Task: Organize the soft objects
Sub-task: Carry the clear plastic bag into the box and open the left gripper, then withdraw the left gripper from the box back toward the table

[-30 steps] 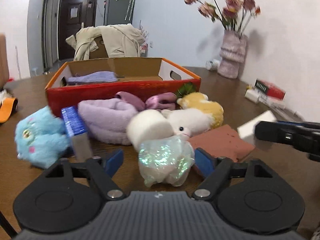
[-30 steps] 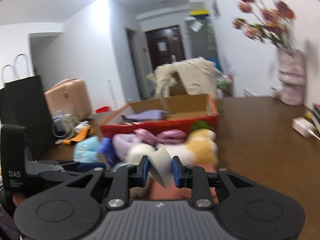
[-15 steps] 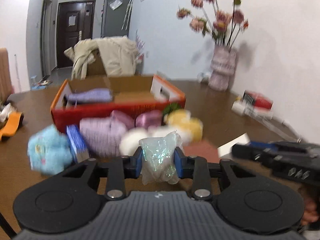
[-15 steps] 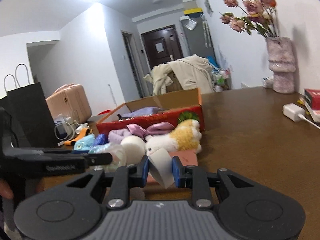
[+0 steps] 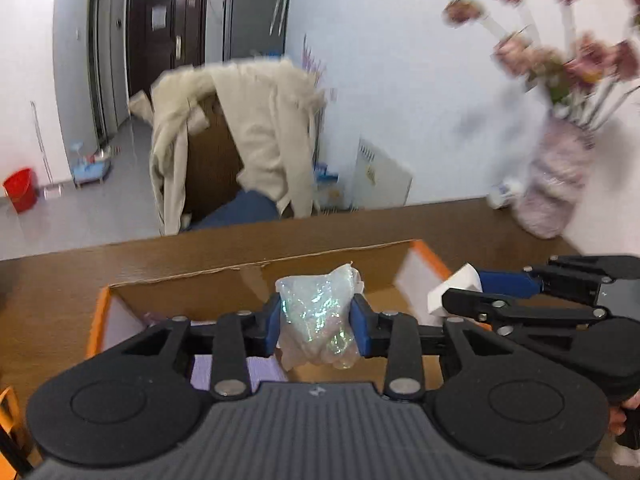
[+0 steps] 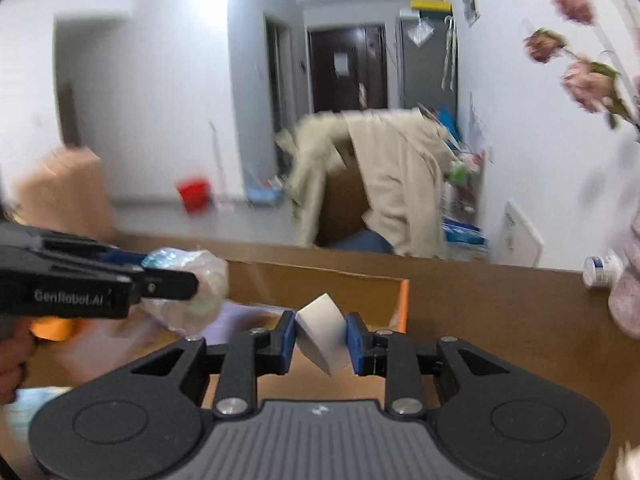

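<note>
Left wrist view: left gripper (image 5: 316,322) pinching iridescent crinkly plastic-wrapped bundle (image 5: 318,320), loosening; right gripper (image 6: 321,338) likewise on white foam block (image 6: 322,332); over open orange cardboard box (image 5: 100,304), probably unreleased.

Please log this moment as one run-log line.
left gripper: jaws opening, pads on iridescent bag | right gripper: jaws opening, pads on white sponge | both over cardboard box

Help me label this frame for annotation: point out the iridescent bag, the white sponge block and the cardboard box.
iridescent bag (image 5: 316,312): left wrist view, its shimmery front.
white sponge block (image 6: 322,334): right wrist view, its front face.
cardboard box (image 5: 192,294): left wrist view, its far inner wall.
</note>
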Demonstrator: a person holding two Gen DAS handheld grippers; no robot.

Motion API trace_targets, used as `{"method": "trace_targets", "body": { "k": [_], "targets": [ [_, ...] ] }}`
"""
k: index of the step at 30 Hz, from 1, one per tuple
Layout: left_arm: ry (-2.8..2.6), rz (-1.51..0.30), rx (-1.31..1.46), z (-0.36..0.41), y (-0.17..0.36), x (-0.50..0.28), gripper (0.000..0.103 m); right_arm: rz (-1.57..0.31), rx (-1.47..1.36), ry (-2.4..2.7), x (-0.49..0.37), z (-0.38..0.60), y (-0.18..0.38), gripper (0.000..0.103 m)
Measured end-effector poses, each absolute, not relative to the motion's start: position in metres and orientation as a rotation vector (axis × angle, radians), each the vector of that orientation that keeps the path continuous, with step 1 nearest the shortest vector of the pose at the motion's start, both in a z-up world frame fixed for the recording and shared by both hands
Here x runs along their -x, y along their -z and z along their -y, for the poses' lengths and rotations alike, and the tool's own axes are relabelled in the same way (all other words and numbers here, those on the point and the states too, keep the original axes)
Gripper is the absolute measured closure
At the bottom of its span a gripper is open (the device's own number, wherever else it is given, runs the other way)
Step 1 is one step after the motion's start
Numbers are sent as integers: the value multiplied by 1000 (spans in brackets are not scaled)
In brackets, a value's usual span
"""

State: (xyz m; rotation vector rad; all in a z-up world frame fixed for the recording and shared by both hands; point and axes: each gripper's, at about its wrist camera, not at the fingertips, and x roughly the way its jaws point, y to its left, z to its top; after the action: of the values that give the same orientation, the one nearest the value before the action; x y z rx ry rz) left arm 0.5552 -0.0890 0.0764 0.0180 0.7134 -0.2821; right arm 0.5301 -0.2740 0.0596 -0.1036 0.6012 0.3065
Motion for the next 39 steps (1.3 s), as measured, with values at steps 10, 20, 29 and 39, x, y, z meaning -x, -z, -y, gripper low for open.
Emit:
{"method": "trace_targets", "body": {
  "k": [10, 20, 29, 39],
  "targets": [
    [229, -750, 3, 61, -56, -585, 26, -614, 106, -218, -586, 260, -29, 43],
    [229, -628, -15, 33, -144, -495, 17, -494, 137, -238, -511, 279, -106, 31],
    [186, -446, -56, -18, -194, -336, 6, -373, 147, -280, -374, 300, -161, 18],
    [21, -291, -54, -55, -142, -185, 1, -265, 118, -412, -214, 277, -116, 11]
  ]
}}
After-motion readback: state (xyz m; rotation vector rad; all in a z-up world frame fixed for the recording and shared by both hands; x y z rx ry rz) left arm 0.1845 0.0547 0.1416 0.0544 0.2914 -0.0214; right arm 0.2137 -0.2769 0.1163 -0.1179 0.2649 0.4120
